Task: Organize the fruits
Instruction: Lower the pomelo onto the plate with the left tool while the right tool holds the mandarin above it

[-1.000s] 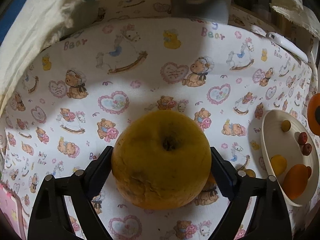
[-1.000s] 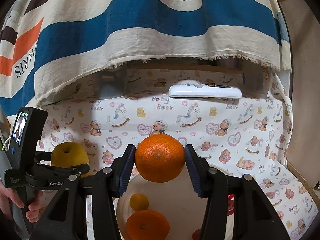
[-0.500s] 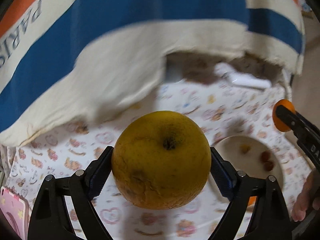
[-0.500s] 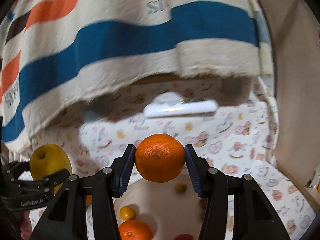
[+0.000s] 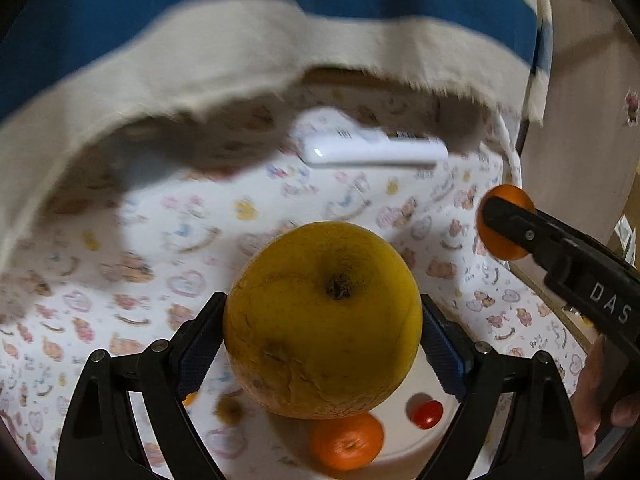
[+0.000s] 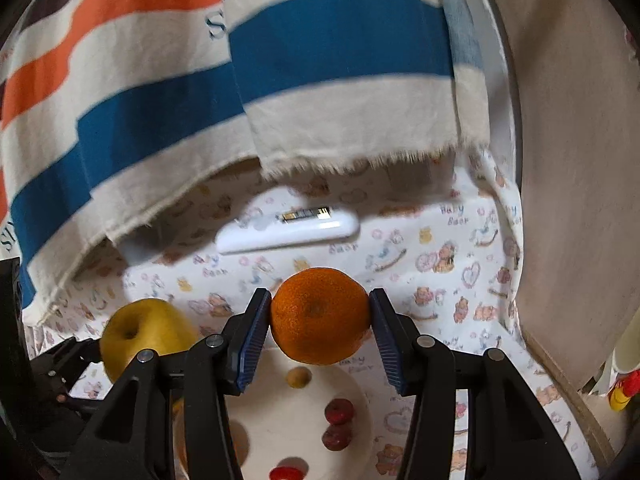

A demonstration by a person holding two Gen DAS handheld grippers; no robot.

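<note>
My left gripper (image 5: 322, 340) is shut on a large yellow fruit (image 5: 322, 320) and holds it in the air above a white plate (image 6: 276, 412). An orange (image 5: 346, 442), a red cherry tomato (image 5: 428, 414) and a small brownish fruit (image 5: 229, 410) lie on the plate under it. In the right wrist view my right gripper (image 6: 320, 320) is shut on an orange (image 6: 320, 316) over the plate's far edge. Two dark red fruits (image 6: 339, 412) and a small yellowish one (image 6: 298, 377) lie below. The yellow fruit (image 6: 136, 336) hangs at the left.
A white remote (image 6: 288, 230) lies on the bear-print tablecloth (image 6: 440, 280) behind the plate. A striped blue, orange and cream cloth (image 6: 240, 80) hangs over the table's back. A wooden panel (image 6: 580, 160) closes the right side. A hand (image 5: 600, 392) holds the right gripper.
Both grippers have risen with their fruits. The left one has swung right, from over bare cloth to above the plate. The right one has tilted and rolled over the plate.
</note>
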